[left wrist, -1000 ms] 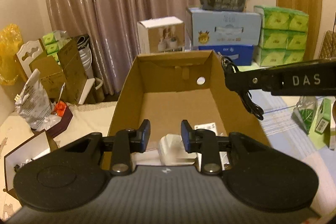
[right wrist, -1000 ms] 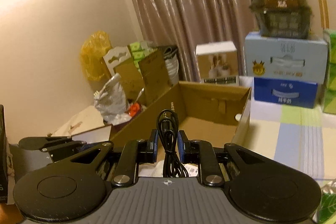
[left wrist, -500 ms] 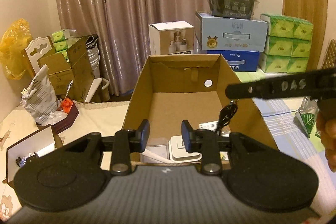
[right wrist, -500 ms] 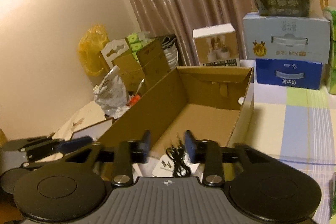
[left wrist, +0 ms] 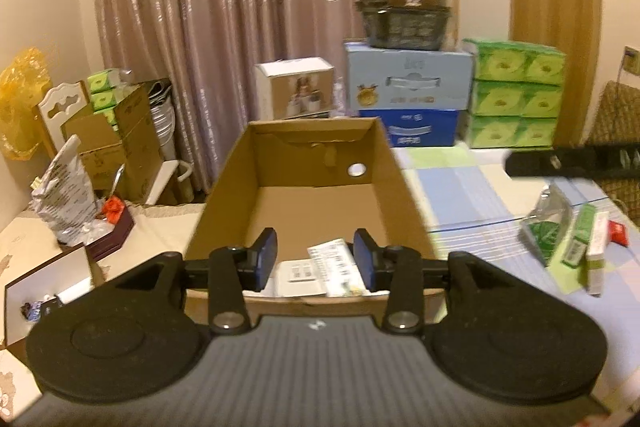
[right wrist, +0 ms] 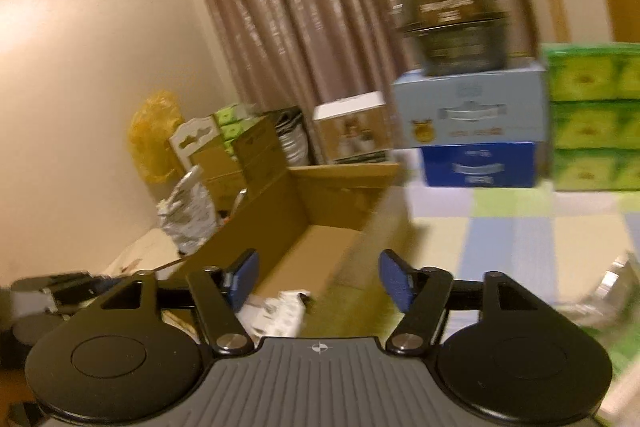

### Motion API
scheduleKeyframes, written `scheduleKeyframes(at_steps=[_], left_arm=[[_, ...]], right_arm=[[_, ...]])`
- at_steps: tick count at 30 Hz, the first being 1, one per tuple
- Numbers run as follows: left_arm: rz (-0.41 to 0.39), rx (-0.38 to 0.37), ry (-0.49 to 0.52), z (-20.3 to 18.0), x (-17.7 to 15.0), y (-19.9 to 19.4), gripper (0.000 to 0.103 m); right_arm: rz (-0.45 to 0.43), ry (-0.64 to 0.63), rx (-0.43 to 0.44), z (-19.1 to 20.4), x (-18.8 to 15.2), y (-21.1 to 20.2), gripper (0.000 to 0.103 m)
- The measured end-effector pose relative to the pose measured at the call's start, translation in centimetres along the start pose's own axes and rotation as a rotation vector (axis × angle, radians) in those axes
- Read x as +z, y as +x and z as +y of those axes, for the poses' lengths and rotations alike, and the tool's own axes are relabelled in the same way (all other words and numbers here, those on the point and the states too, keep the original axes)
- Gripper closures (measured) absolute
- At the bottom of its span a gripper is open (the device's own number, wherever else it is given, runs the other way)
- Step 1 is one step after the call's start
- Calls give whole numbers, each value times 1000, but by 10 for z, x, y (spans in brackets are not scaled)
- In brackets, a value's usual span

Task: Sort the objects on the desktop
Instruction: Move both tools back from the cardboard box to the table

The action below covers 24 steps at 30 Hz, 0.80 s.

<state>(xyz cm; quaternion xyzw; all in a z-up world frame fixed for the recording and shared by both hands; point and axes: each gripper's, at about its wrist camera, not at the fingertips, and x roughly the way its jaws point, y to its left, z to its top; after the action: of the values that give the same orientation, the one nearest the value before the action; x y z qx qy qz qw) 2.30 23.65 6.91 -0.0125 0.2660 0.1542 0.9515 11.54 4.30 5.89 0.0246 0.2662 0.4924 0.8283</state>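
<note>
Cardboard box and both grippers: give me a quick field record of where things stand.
left gripper: open, empty, at the near edge of the cardboard box
right gripper: open, empty, over the box's right wall
box contents: white items at the near end; rest bare
table: green packets right of the box
image quality: right wrist view blurred

Right gripper (right wrist: 318, 281) now gapes wide with nothing between its pads; the black cable it held a second ago is gone. Its view swings right of the cardboard box (right wrist: 288, 203).
</note>
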Motion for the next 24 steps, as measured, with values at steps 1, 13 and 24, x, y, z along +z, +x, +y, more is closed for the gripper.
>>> scheduleKeyframes(at_steps=[1, 13, 24], left_arm=[[-4, -8, 1, -6, 1, -3, 64], [-27, -170, 54, -101, 3, -25, 45], [28, -293, 127, -172, -16, -15, 18]], right_arm=[[-5, 2, -19, -6, -4, -10, 31], [-34, 122, -280, -75, -61, -127, 22], [-64, 187, -418, -111, -79, -186, 6]])
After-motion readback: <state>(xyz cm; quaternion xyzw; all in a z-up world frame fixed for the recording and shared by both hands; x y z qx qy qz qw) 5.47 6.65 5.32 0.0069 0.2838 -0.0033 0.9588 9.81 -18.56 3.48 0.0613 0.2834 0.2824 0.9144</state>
